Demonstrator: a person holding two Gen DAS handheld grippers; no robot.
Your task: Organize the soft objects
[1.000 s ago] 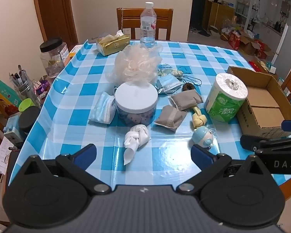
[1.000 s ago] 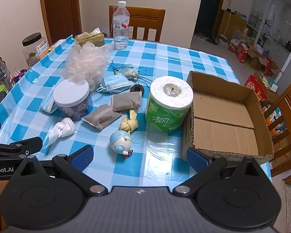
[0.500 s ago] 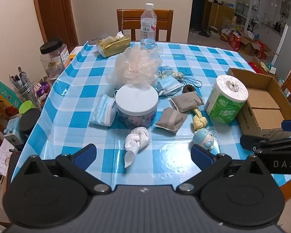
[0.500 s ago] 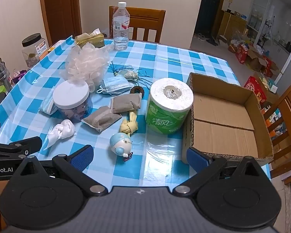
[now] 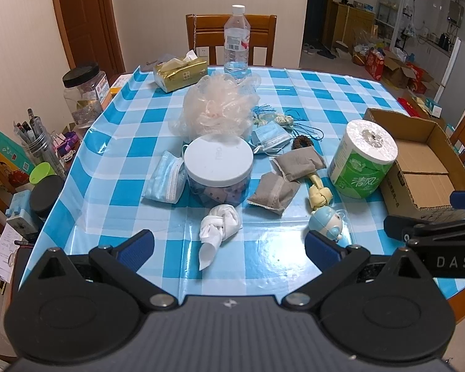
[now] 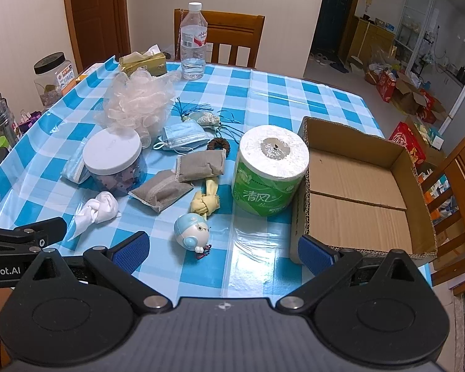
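Note:
Soft things lie mid-table: a knotted white cloth (image 5: 219,223) (image 6: 97,209), two grey pouches (image 5: 274,190) (image 6: 198,164), blue face masks (image 5: 166,179) (image 6: 184,136), a peach mesh pouf (image 5: 217,108) (image 6: 136,102), a knotted yellow cloth (image 5: 318,192) (image 6: 206,201) and a blue round toy (image 5: 325,221) (image 6: 190,232). An empty cardboard box (image 5: 418,167) (image 6: 359,186) stands at the right. My left gripper (image 5: 229,246) is open and empty, just short of the white cloth. My right gripper (image 6: 221,249) is open and empty, near the toy.
A green toilet roll (image 6: 269,170) stands beside the box. A white-lidded jar (image 5: 218,167), a water bottle (image 5: 236,40) and a gold tissue pack (image 5: 179,73) are on the checked tablecloth (image 5: 114,155). Clutter sits off the left edge; chairs stand behind and right.
Both grippers have drifted slightly; the scene shifts a little in both views. Nothing was picked up or moved, and both stay open.

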